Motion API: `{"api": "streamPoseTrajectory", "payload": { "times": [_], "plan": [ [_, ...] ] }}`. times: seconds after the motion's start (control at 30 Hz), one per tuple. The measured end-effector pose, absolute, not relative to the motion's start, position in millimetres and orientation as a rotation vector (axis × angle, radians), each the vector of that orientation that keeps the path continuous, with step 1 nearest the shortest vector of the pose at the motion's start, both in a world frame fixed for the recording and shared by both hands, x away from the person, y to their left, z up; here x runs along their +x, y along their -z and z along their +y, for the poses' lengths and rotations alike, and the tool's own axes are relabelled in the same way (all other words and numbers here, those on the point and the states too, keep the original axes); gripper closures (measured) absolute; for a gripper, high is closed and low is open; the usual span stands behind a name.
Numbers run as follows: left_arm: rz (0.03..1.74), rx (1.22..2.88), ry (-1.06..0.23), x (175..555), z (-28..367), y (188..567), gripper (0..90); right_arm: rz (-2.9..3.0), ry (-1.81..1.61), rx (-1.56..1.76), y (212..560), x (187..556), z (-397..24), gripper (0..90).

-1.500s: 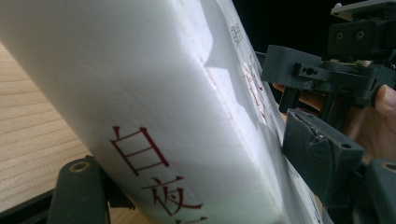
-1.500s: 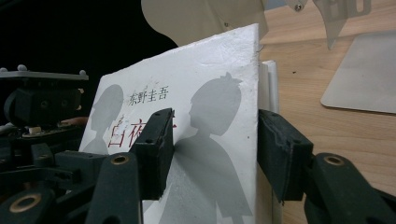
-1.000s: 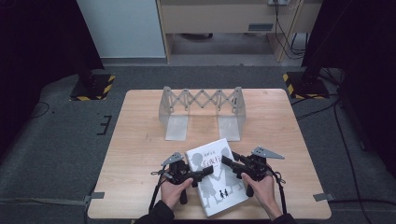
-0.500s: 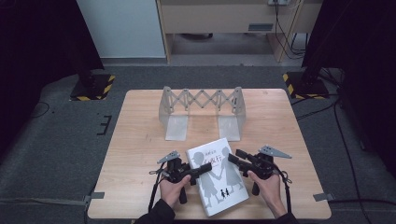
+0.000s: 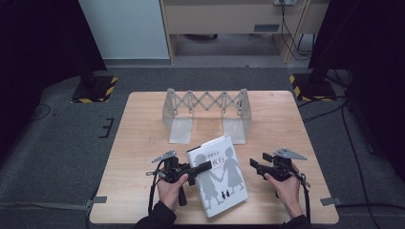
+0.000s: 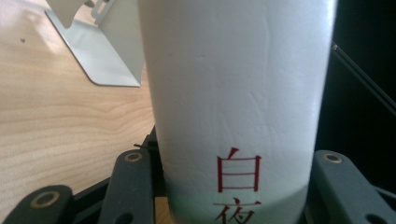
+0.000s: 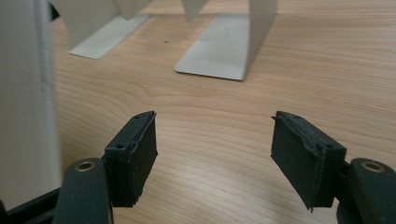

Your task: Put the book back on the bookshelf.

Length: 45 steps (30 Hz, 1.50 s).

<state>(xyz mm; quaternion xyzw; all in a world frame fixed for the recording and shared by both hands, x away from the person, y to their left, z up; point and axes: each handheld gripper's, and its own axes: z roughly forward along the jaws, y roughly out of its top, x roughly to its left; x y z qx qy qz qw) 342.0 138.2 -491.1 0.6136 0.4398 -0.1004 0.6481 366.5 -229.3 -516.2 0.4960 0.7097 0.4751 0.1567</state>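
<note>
High view: white book (image 5: 220, 176) lies flat near the front edge of the wooden table (image 5: 143, 124), cover up, long axis running from near-left to far-right with a slight tilt
Book vs rack: folding metal book rack (image 5: 206, 110) stands beyond it toward the table's far side, apart from the book, its two base plates facing the person
Left gripper (image 5: 197, 169): at the book's left long edge, jaws reaching in over the cover; the nearer of the two tools
Left gripper view: spine of the book (image 6: 236, 102) sits between the two black jaws, red characters upright; jaws look clamped on it, though the contact faces themselves are hidden behind the book
Right gripper (image 5: 255, 166): just beside the book's right edge, not touching, hand low on the table
Right gripper view: jaws stand wide apart over bare wood, nothing between them; book edge (image 7: 25, 93) at the far left, rack base plate (image 7: 219, 49) ahead
Key relation: book lies to the left of the right gripper, so closing in would likely mean a sideways move
</note>
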Motion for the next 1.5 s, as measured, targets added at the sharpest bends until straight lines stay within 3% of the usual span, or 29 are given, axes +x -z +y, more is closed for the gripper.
{"api": "streamPoseTrajectory", "payload": {
  "times": [0.87,1.5],
  "plan": [
    [0.981,1.387,0.145,343.5,164.2,452.7,52.7,2.049,-1.023,1.436,528.0,373.7,-261.9,22.9],
    [0.965,1.361,-0.029,363.2,199.9,409.3,52.8,2.085,-0.933,1.432,537.5,376.4,-262.5,19.4]
  ]
}}
